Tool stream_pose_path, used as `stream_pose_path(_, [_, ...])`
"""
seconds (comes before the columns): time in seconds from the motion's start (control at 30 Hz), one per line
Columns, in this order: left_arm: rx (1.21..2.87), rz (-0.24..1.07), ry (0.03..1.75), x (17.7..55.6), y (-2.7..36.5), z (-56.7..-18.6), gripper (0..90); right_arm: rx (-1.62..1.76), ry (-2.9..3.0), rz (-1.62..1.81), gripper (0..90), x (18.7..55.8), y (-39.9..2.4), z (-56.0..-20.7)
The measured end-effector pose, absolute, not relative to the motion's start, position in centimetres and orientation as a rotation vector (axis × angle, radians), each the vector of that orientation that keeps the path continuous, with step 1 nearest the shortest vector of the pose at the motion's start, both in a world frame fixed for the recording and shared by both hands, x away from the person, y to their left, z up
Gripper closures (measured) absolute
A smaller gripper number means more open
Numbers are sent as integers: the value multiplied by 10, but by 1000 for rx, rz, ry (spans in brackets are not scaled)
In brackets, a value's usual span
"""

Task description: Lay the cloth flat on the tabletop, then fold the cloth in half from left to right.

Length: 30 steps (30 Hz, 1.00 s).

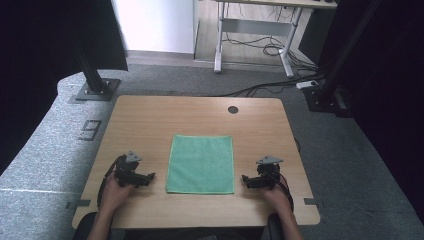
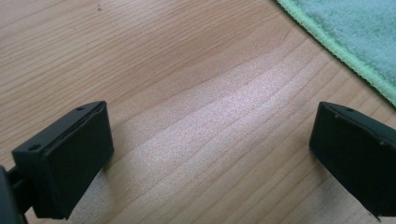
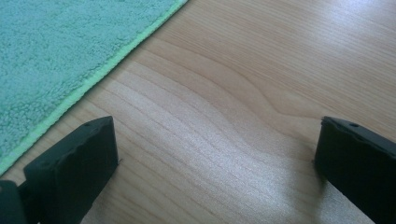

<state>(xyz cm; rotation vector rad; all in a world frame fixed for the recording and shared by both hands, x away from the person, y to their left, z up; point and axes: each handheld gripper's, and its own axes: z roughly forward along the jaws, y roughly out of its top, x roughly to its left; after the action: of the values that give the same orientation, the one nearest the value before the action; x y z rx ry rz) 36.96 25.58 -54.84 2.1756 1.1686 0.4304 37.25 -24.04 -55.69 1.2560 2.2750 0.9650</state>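
At the left of the high view, the person's left hand [image 1: 114,194] held the left gripper [image 1: 149,178] low over the table [image 1: 150,120], its jaws turned toward the cloth [image 1: 201,163] and just short of the cloth's left edge. In the left gripper view those jaws stood wide apart and released, with bare wood grain between them and nothing held; a green hemmed corner of the cloth [image 2: 355,32] lay beyond the far jaw at the upper right, apart from it.

The cloth itself lay flat and spread out in the middle of the table's near half, roughly square, its edges about parallel to the table's edges. A small dark round hole [image 1: 233,109] sat in the table well behind it.

At the right, the right hand [image 1: 276,196] held the right gripper [image 1: 246,180] just beside the cloth's right edge, jaws pointing inward at it. In the right gripper view these jaws also gaped fully, released, over bare wood; the cloth [image 3: 60,56] reached in from the upper left, its hem running close to the left jaw; I could not tell whether it touched it.
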Motion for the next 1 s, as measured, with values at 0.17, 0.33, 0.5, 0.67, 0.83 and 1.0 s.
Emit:
stream_pose_path(0.17, [2174, 433, 1171, 371, 254, -548, 0, 1250, 2288, 965, 0, 373, -241, -556])
stream_pose_path(0.33, [2174, 397, 1178, 373, 250, -546, 0, 1256, 2297, 958, 0, 373, -241, -555])
stream_pose_path(0.5, [2162, 374, 1146, 373, 245, -543, 0, 1234, 2288, 962, 0, 372, -236, -550])
stream_pose_path(0.67, [2169, 374, 1118, 375, 239, -541, 0, 1211, 2288, 997, 0, 369, -228, -545])
stream_pose_path(0.83, [2194, 409, 1082, 378, 233, -539, 0, 1191, 2319, 1012, 0, 367, -218, -544])
stream_pose_path(1.0, [2184, 406, 1053, 384, 225, -533, 0, 1168, 2324, 1032, 0, 364, -209, -540])
